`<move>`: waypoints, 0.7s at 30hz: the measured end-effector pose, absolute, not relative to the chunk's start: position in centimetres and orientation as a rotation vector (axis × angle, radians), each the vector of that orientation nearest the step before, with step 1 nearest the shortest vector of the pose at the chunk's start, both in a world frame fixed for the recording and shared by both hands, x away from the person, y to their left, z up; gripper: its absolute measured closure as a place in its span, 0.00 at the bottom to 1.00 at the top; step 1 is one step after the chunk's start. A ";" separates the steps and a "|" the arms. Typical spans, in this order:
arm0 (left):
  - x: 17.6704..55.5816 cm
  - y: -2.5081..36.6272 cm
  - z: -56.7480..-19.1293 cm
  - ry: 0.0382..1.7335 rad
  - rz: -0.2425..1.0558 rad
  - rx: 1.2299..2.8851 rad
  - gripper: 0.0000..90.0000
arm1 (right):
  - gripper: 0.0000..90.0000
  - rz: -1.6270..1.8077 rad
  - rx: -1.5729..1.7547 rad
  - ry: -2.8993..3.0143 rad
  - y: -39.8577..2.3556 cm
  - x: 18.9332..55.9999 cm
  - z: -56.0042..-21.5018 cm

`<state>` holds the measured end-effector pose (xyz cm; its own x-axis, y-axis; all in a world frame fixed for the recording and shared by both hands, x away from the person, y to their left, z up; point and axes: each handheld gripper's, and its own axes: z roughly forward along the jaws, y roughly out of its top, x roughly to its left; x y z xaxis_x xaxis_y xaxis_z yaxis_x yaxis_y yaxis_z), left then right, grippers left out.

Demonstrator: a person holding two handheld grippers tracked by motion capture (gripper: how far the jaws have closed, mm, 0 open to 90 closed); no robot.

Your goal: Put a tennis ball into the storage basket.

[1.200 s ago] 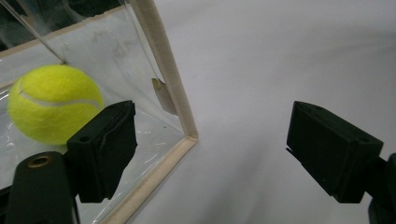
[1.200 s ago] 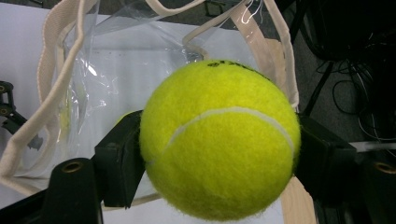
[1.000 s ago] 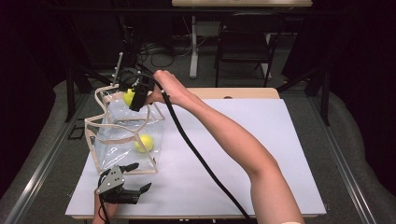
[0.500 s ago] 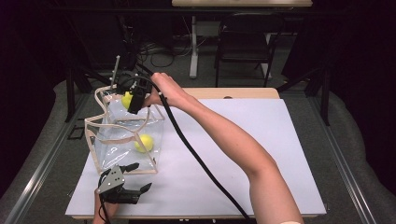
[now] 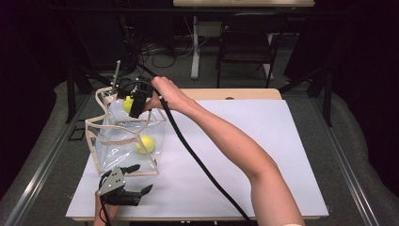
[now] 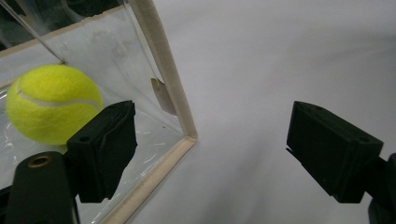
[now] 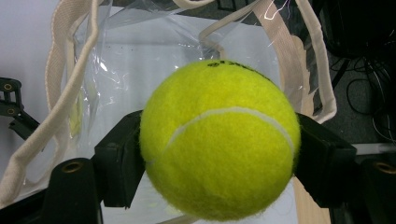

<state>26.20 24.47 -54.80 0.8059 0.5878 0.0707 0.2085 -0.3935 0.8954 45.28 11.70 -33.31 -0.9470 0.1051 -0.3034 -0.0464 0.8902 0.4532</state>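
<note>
Nearest to me, my left gripper [image 5: 123, 187] rests low on the worktop [image 5: 263, 155] by the front corner of the clear bag [image 5: 123, 141], its jaws spread wide with nothing between them; in the left gripper view the bag's cloth-trimmed corner edge [image 6: 163, 79] stands just ahead of the left jaw. Behind the plastic wall lies one tennis ball [image 6: 52, 103], already on the bag's floor, so I judge that part done. Farther off, my right gripper [image 5: 133, 104] hangs over the far end of the bag's mouth, jaws clamped on a second tennis ball [image 7: 219, 140] that sits snug between the pads. Below it, in the right gripper view, I see the open top of the bag and its looping handles [image 7: 70, 84]. What is left, as I read it, is to lower this ball past the rim and let go. The mouth is floppy and its straps curl inward, so the way down is narrow; the far rim is close to the worktop's back edge, while the white surface to the right lies free for pulling my arm back.
</note>
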 end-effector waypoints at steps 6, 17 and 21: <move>26.2 24.5 -54.8 0.594 0.472 1.969 0.18 | 0.29 0.663 0.042 2.744 11.9 45.2 -33.8; 26.2 24.5 -54.7 0.592 0.467 1.975 0.18 | 0.29 0.640 0.040 2.763 12.1 45.2 -34.6; 26.2 24.5 -54.8 0.594 0.471 1.966 0.18 | 0.29 0.623 0.040 2.773 12.1 45.2 -35.0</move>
